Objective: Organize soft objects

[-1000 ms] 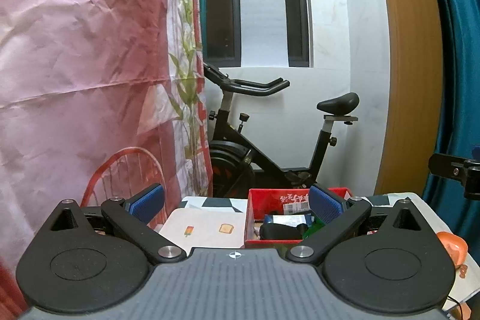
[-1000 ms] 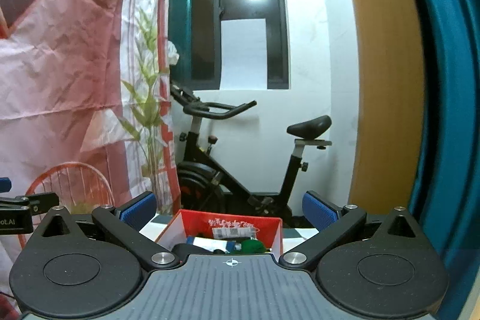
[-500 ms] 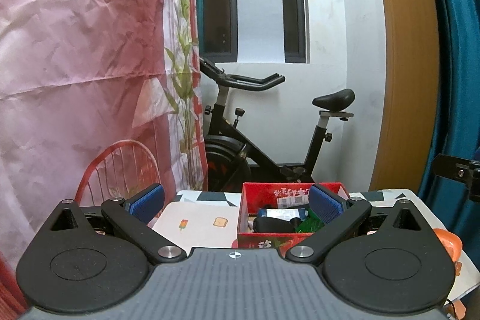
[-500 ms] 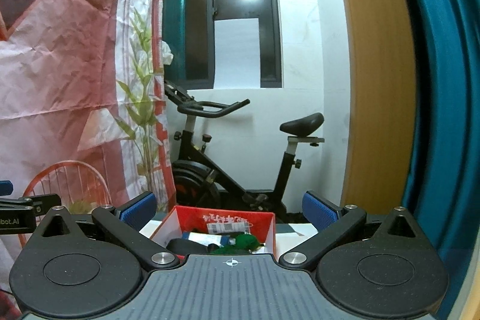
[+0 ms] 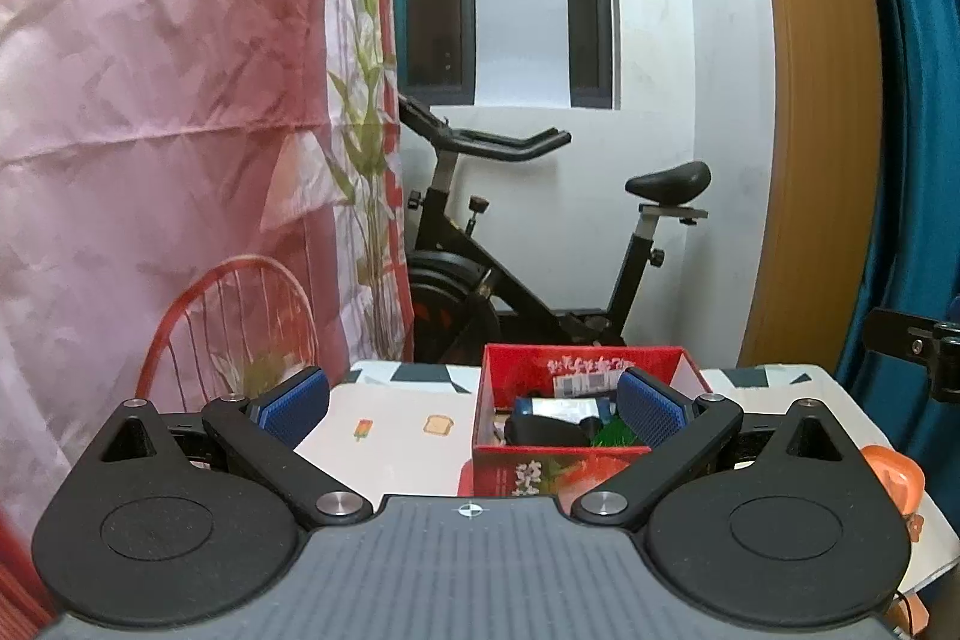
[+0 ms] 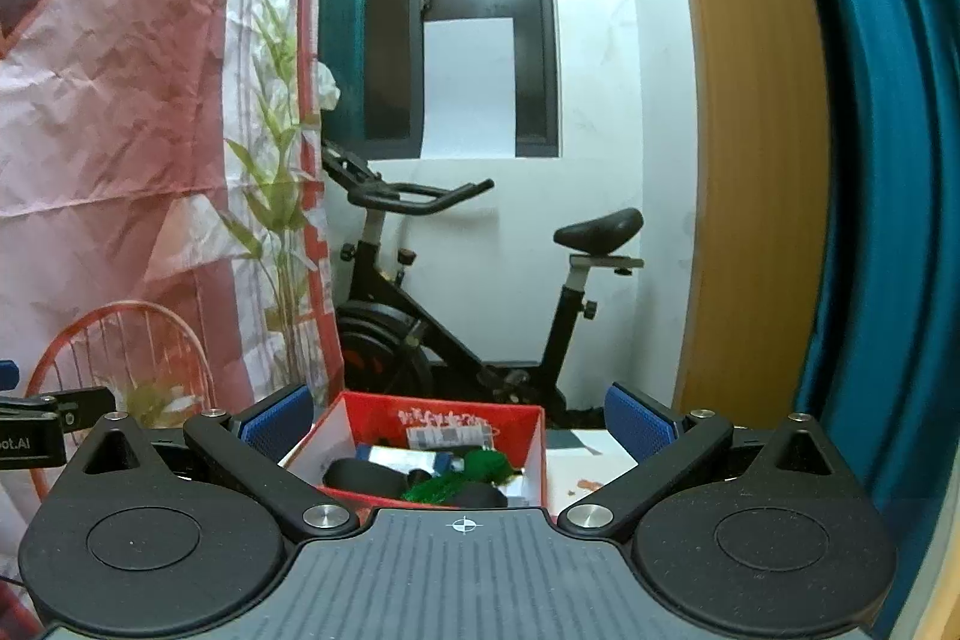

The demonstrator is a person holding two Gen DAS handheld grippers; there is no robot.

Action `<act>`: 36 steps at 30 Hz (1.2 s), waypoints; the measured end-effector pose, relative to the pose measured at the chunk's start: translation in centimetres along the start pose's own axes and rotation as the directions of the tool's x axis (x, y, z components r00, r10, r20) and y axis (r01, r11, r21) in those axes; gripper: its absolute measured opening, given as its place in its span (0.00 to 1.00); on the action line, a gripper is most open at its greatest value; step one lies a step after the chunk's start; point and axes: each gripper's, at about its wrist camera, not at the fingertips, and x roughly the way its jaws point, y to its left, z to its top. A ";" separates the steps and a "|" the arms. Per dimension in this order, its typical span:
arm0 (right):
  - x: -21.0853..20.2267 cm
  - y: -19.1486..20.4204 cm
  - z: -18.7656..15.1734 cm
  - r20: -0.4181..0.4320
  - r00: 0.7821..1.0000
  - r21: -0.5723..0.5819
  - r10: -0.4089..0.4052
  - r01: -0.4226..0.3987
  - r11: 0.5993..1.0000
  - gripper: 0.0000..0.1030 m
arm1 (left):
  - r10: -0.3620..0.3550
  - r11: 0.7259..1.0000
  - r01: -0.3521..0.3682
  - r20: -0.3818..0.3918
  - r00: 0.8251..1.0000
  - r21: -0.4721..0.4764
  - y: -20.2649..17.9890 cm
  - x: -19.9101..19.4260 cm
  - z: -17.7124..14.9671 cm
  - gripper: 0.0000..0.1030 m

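Note:
A red box [image 5: 540, 466] stands on the table [image 5: 390, 430], holding a black soft item [image 5: 543, 431], a blue-and-white packet [image 5: 561, 407] and a green fluffy thing [image 5: 612, 437]. My left gripper [image 5: 474, 403] hovers open before it, nothing between its blue pads. In the right wrist view the same red box [image 6: 537, 454] shows the black item [image 6: 360, 475], the packet [image 6: 408, 458] and the green fluffy thing [image 6: 465, 478]. My right gripper [image 6: 461, 421] is also open and empty, just in front of the box.
An orange object [image 5: 897, 478] lies at the table's right edge. Behind the table stand an exercise bike [image 5: 528, 280], a red wire chair [image 5: 240, 322], a pink printed curtain [image 5: 150, 130] on the left and a teal curtain [image 5: 912, 100] on the right.
Both cameras have tipped down and come a little closer, so more of the table and the inside of the red box shows. Both grippers stay open.

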 end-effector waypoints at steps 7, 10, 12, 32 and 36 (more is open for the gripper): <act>0.5 0.1 -0.6 -0.018 1.000 -0.002 -0.004 0.004 1.000 1.00 | -0.005 1.000 0.005 -0.031 0.999 -0.009 0.2 1.0 -0.6 1.00; 0.6 0.1 -0.8 -0.021 1.000 -0.001 -0.007 0.007 1.000 1.00 | -0.012 1.000 0.011 -0.039 0.999 -0.012 0.2 1.2 -0.8 1.00; 0.7 0.2 -0.9 -0.023 1.000 -0.002 -0.006 0.006 1.000 1.00 | -0.015 1.000 0.015 -0.042 0.999 -0.014 0.2 1.3 -0.9 1.00; 1.4 0.4 -1.1 -0.038 0.999 -0.005 -0.004 0.004 1.000 1.00 | -0.027 0.999 0.026 -0.074 0.997 -0.018 0.2 2.2 -1.6 1.00; 1.4 0.3 -1.5 -0.042 0.999 -0.004 -0.002 0.002 1.000 1.00 | -0.029 0.999 0.028 -0.080 0.996 -0.021 0.2 2.4 -1.6 1.00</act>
